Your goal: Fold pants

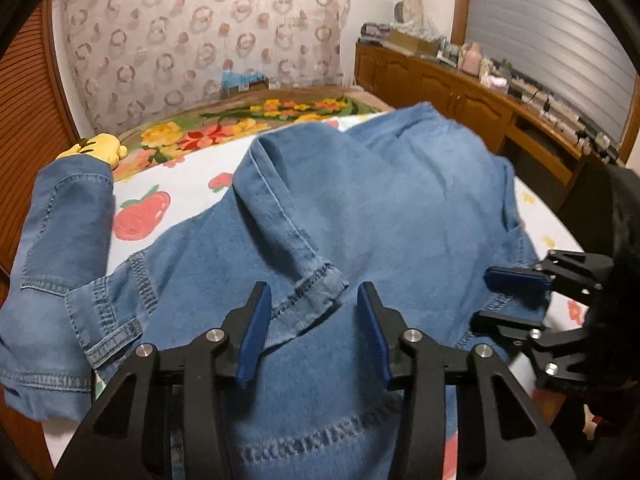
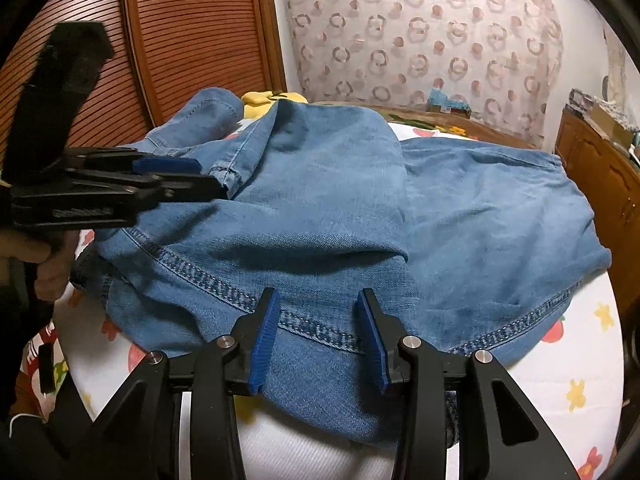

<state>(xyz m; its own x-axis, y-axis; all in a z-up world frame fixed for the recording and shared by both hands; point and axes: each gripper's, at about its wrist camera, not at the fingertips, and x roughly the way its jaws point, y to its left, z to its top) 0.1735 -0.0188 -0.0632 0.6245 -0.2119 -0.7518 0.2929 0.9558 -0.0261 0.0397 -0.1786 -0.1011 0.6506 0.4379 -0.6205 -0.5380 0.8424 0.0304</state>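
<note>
Jeans lie folded over on the bed. My left tool is released, hovering over a leg hem; my right tool is released, fingers straddling the stitched edge.

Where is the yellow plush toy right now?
In the left wrist view the yellow plush toy sits far left on the bed, behind the jeans. In the right wrist view it peeks over their top edge.
</note>
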